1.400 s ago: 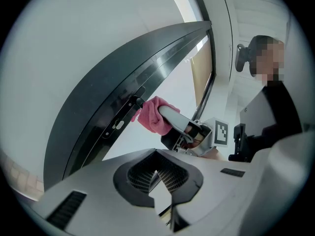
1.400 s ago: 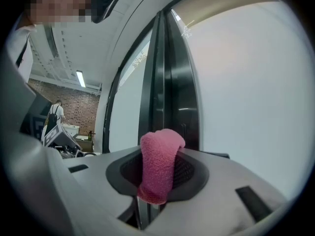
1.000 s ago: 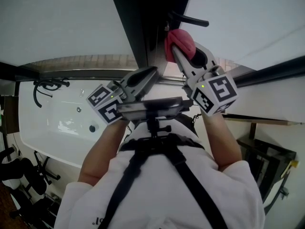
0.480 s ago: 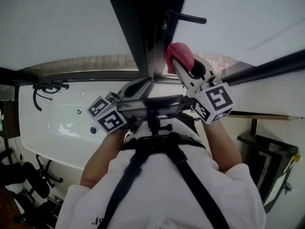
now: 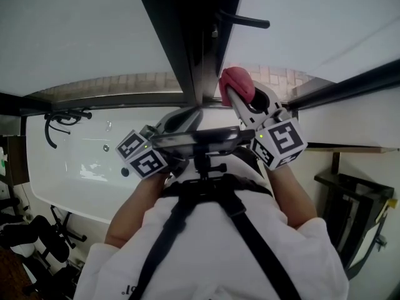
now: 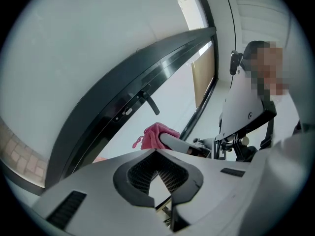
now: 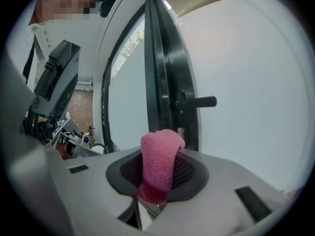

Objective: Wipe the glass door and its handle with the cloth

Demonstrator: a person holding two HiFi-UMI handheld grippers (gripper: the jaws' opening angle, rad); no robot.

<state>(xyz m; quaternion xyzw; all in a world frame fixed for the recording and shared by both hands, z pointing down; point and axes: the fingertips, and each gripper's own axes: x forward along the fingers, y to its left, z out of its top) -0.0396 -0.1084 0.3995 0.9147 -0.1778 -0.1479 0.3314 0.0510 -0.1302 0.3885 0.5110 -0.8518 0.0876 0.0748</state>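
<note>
Right gripper (image 7: 158, 180): jaws were clamped on the pink cloth (image 7: 158, 154), a rolled wad whose rounded end stood proud of the tips
Left gripper (image 6: 156, 153): jaws were closed together with nothing between them; in the head view it sat at about 9 o'clock of the right one, off the door
Cloth position: at roughly 1 o'clock from the middle of the head view, just beside the dark door frame (image 5: 187, 42); whether it touched the frame could not be told
Handle (image 7: 194, 102): a dark lever at 12 to 1 o'clock of the cloth in the right gripper view, apart from it, its free end pointing toward 3 o'clock
Glass door (image 7: 246, 73): the pale pane spread toward 3 o'clock from the frame
Step in hand: judged to be wiping along the frame edge near the handle, with the lever itself probably not yet wiped
Doing it well: lead with the soft end of the wad so that only cloth meets the surface; carry it toward 12 o'clock onto the lever, then sweep along it toward 3 o'clock
Pressure: light and even, since the wad looked soft and could fold over
Risk: hard jaw tips scraping glass if the wad slipped back into the jaws
</note>
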